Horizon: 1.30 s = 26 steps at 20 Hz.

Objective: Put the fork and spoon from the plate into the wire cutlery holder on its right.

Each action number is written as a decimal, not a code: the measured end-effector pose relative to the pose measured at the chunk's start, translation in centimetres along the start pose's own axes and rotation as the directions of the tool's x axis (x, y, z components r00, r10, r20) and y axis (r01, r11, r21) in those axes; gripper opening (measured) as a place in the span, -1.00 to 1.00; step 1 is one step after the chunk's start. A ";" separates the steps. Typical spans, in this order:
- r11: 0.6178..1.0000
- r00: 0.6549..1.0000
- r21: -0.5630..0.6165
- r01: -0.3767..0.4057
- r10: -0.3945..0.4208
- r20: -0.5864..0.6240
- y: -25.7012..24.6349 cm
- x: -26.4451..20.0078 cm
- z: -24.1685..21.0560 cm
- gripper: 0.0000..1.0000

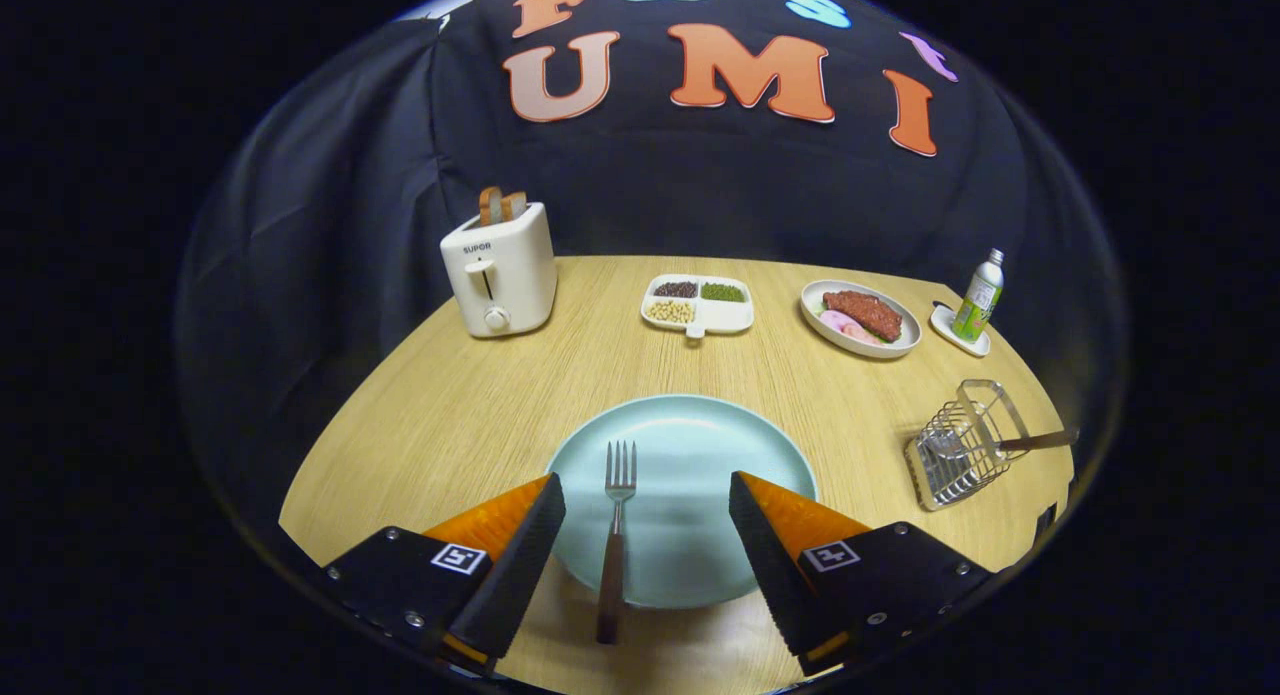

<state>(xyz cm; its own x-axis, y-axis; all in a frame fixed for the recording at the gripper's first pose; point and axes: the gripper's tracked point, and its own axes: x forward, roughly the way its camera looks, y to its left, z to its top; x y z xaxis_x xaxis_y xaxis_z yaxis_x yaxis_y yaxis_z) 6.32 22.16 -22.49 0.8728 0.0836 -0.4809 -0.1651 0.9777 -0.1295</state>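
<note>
The main risk from here looked to be the grasp on the fork (614, 535). It lay flat on the pale blue plate (720, 455), tines pointing far, with its dark handle hanging over the plate's near rim toward the counter (450, 415). The handle was thin and low, so fingers closing on it could have slid off, or tipped the fork up on the rim and sent it skidding across the plate. A descent too steep might also have struck the plate edge and shoved the plate itself.

A second hazard was at the wire cutlery holder (958, 445), standing to the right of the plate, well apart from it. A brown handle (1040, 440), probably the spoon's, already stuck out of its top toward the right, so the fork could have clashed with it on the way in, or tipped the light holder.

The claw (645, 520) was wide open, holding nothing and, as far as could be judged, touching nothing. The fork's handle lay between its two fingers, nearer the left one, so an uncentred closure could have nudged it sideways.
</note>
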 end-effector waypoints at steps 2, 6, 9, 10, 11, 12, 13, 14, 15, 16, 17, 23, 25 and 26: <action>1.000 0.999 -0.010 0.000 -0.001 -0.033 0.5 1.2 -1.5 0.86; 0.999 0.996 -0.032 -0.008 0.005 -0.091 1.0 2.5 -3.8 0.51; 1.000 0.993 -0.023 -0.012 0.009 -0.120 1.3 2.9 -4.7 0.22; 1.000 0.992 -0.019 -0.011 0.008 -0.127 1.3 3.0 -4.9 0.07; 1.000 0.991 -0.016 -0.012 0.010 -0.132 1.3 3.2 -5.2 -0.02; 1.000 0.991 -0.013 -0.013 0.011 -0.132 1.4 3.2 -5.3 -0.18; 1.000 0.991 -0.013 -0.011 0.009 -0.136 1.4 3.4 -5.4 -0.31; 1.000 0.990 -0.011 -0.012 0.010 -0.142 1.4 3.3 -5.6 -0.43; 1.000 0.989 -0.006 -0.015 0.014 -0.144 1.5 3.4 -5.7 -0.51; 1.000 0.989 -0.004 -0.021 0.020 -0.144 1.7 3.4 -5.6 -0.72; 1.000 0.989 -0.004 -0.024 0.023 -0.148 1.7 3.5 -5.6 -0.75; 0.999 0.987 0.008 -0.050 0.051 -0.149 1.3 2.5 -3.8 -0.91; 0.997 0.987 0.004 -0.075 0.074 -0.140 0.7 1.4 -2.1 -0.91; 0.996 0.986 0.002 -0.087 0.086 -0.140 0.4 0.9 -1.0 -0.91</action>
<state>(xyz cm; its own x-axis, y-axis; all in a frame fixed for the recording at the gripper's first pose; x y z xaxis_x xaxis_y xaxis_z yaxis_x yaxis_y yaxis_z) 6.55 22.46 -23.89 0.7824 0.1401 -0.6068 -0.2394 0.9671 -0.0855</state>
